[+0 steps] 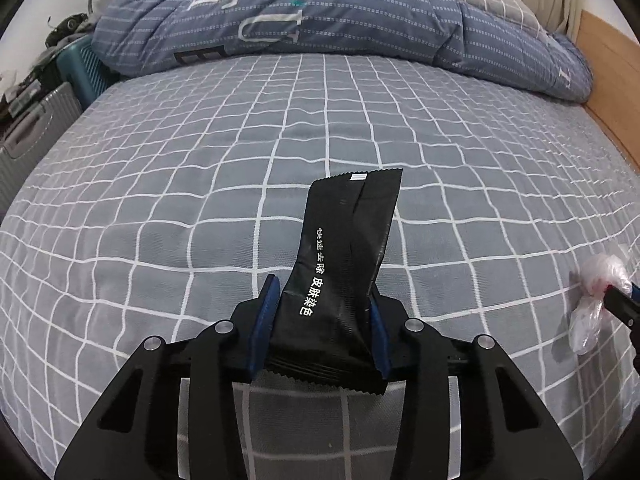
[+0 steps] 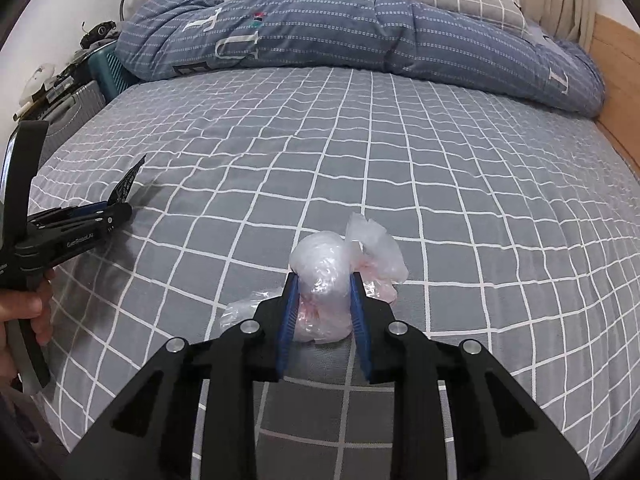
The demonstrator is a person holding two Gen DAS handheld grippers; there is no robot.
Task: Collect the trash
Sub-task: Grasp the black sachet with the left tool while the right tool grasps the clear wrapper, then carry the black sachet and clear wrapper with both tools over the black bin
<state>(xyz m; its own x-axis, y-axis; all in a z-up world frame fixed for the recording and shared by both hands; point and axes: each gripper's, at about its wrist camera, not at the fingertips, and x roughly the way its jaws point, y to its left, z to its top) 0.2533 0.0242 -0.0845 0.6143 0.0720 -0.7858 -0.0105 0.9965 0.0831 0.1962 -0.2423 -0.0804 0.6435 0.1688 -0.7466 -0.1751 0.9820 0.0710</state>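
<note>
- Black foil, a flat sachet point(image 1: 344, 272) with white printing, stood pinched between the blue pads of the left tongs point(image 1: 324, 320), its serrated top edge free above the checked bed sheet point(image 1: 200, 160).
- Clear crumpled plastic, a wad of bag point(image 2: 324, 284) with a pink tinge inside, sat squeezed between the pads of the right tongs point(image 2: 322, 312), low on the sheet; a loose flap stuck out to its right.
- Both pieces of trash were near the front of the bed, well apart from each other, with the folded blue quilt point(image 1: 320, 20) far behind.
- No bin or trash bag showed in either view, so where the pieces should go could not be told.
- To do the lift well, I judged each grip should be kept steady and the pieces raised straight off the sheet, so that no fabric came up with them.
- The plastic looked springy and slippery; easing off could let it slide out. The sachet, held across its width near its lower end, might swing if moved quickly.
</note>
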